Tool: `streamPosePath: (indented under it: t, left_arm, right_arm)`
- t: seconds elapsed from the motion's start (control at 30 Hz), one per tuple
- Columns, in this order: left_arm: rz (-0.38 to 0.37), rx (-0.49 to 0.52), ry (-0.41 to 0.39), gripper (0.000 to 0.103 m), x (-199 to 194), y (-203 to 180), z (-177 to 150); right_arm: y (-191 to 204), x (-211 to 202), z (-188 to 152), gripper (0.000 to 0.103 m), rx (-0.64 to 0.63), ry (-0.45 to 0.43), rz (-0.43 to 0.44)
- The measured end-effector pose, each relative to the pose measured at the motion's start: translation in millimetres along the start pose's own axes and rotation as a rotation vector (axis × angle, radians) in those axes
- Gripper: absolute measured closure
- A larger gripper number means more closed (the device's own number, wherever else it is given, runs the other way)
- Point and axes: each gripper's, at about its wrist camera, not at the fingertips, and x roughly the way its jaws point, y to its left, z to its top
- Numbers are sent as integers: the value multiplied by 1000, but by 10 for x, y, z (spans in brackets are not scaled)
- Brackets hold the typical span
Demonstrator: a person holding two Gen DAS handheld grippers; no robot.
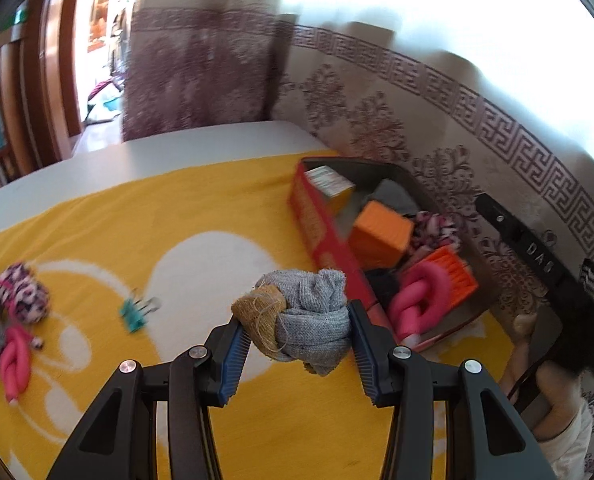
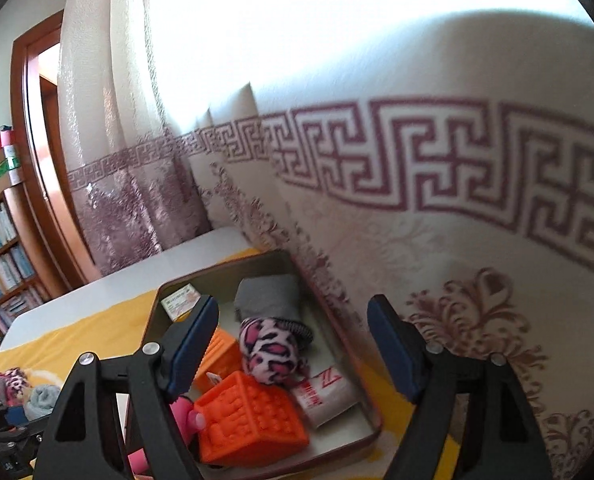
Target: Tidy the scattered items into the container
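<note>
My left gripper (image 1: 295,330) is shut on a grey knit cloth bundle (image 1: 315,312) with a burlap patch, held above the yellow cloth just left of the red-walled container (image 1: 317,224). The container holds orange blocks (image 1: 381,234), a pink foam loop (image 1: 417,298), a small box and cloths. A teal binder clip (image 1: 135,312), a pink leopard pouch (image 1: 21,294) and another pink loop (image 1: 13,364) lie at the left. My right gripper (image 2: 293,344) is open and empty above the container (image 2: 361,372), over a leopard pouch (image 2: 271,350) and orange block (image 2: 253,420).
The table (image 1: 157,156) carries a yellow and white cloth (image 1: 137,232). A patterned curtain (image 2: 417,240) hangs close behind the container. A bookshelf (image 2: 1,264) and door frame stand at the far left. A dark chair (image 1: 545,320) is at the right.
</note>
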Motion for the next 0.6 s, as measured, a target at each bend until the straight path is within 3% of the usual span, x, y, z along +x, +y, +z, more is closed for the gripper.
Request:
streamPosePath:
  t: [0.37, 0.43, 0.47, 0.5, 0.6]
  left_arm:
    - [-119, 101, 5, 54, 489, -579, 183]
    - [-137, 83, 4, 44, 564, -555, 197]
    - [-135, 65, 4, 33, 571, -530, 199]
    - [-138, 50, 2, 28, 568, -507, 197]
    - [-139, 40, -6, 28, 530, -469, 196]
  right_arm:
    - [32, -63, 19, 23, -16, -28, -11]
    - [28, -91, 14, 23, -13, -36, -8]
    - [25, -106, 16, 23, -13, -43, -8]
    - [29, -108, 17, 23, -12, -48, -9]
    - [27, -132, 16, 23, -12, -52, -4]
